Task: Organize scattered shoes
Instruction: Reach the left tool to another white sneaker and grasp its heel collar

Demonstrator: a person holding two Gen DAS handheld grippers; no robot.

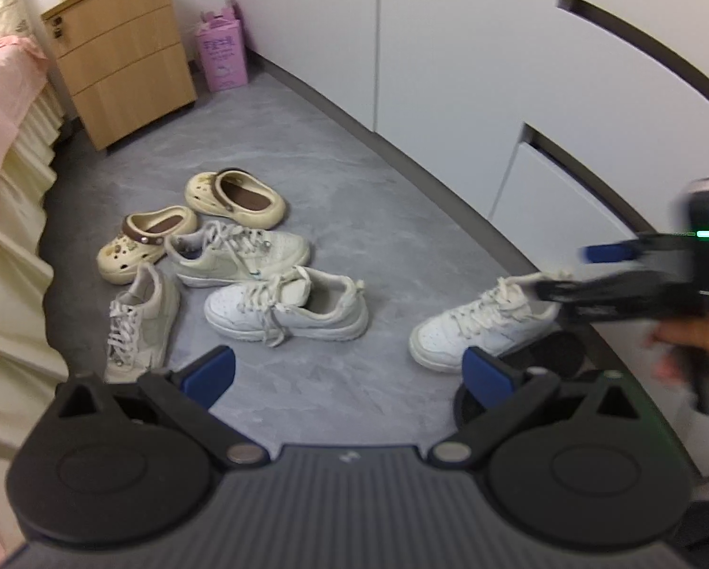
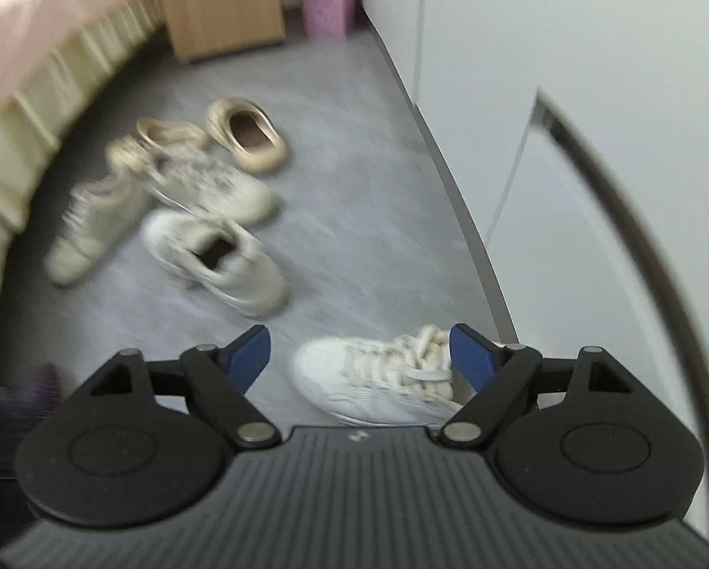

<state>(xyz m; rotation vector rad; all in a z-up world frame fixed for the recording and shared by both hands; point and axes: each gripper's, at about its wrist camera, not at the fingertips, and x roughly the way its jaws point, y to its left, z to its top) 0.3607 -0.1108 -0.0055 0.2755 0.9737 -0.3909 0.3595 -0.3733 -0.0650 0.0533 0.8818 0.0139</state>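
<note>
A lone white sneaker lies on the grey floor beside the white cabinet. My right gripper hangs open above its toe, with nothing touching its blue pads. It shows blurred at the right of the left wrist view. Further left is a loose pile. It holds a second white sneaker, a cream sneaker, a beige sneaker and two cream clogs. My left gripper is open and empty over bare floor between the pile and the lone sneaker.
White cabinet fronts run along the right. A wooden drawer unit and a pink paper bag stand at the back. A bed with a cream skirt and pink cover borders the left. A dark round object lies behind the lone sneaker.
</note>
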